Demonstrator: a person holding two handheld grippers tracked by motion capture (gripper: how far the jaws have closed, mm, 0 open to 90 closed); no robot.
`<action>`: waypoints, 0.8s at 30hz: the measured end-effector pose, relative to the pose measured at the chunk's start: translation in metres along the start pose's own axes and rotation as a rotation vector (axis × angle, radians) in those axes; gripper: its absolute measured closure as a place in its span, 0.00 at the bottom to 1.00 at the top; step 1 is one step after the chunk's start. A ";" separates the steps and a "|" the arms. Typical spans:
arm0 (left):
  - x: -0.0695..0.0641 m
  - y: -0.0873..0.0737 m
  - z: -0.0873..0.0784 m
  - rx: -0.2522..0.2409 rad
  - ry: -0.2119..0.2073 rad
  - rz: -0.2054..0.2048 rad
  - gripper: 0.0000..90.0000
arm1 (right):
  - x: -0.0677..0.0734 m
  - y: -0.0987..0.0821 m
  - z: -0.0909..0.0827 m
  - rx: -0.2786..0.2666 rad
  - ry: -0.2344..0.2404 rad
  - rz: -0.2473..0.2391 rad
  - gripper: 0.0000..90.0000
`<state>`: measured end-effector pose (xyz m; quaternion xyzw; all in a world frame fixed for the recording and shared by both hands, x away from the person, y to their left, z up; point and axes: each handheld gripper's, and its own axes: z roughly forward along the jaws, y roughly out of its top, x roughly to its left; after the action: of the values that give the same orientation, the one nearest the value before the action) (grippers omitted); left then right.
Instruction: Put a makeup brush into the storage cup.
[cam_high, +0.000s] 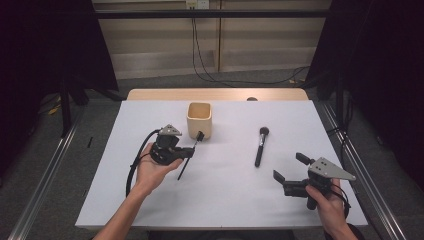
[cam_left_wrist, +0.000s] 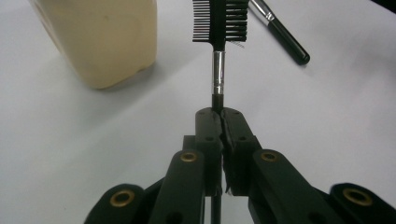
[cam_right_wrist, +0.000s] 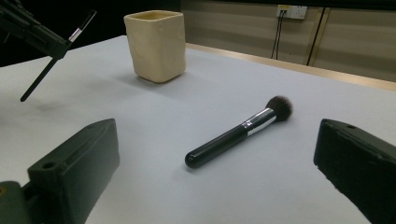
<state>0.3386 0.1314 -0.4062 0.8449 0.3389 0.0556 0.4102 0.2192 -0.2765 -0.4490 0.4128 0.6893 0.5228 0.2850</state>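
Forearms and hands come in from the bottom of the high view, each hand carrying a gripper over a white-topped bench (cam_high: 225, 200). At the near right corner, the right gripper (cam_high: 289, 172) hangs with its jaws spread wide and nothing between them; in its own view the two black jaws stand far apart at the lower corners, and the powder brush (cam_right_wrist: 238, 132) lies on the bench between and beyond them.

Left of centre, the left gripper (cam_high: 186, 151) has its jaws pressed together on the thin black handle of a comb brush (cam_high: 190, 153). In the left gripper view the handle runs up from between the jaws, through a silver ferrule, to a head (cam_left_wrist: 223, 21) with comb teeth on one side and bristles on the other. In the high view the comb brush slants, its head up and just beside the cup (cam_high: 200, 120), its tail end pointing down toward the bench. The right gripper view shows that tail clear of the surface.

Cream and square-sided, the cup stands upright toward the far side of the bench, mouth open. Well to the right of it lies the powder brush (cam_high: 260, 146), flat on the bench, dark bristle head toward the far edge and black handle toward the person.
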 end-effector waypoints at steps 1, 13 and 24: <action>0.000 0.000 0.000 -0.007 0.001 0.001 0.96 | 0.000 0.000 0.000 0.000 0.000 0.000 0.00; -0.001 -0.001 -0.005 -0.111 0.025 0.024 0.96 | 0.000 0.000 0.000 -0.001 0.000 0.002 0.00; -0.002 -0.001 -0.014 -0.244 0.011 0.041 0.96 | 0.000 0.000 0.000 -0.001 -0.001 0.003 0.00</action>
<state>0.3311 0.1399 -0.3975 0.7951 0.3143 0.1094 0.5070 0.2192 -0.2766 -0.4490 0.4140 0.6881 0.5235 0.2849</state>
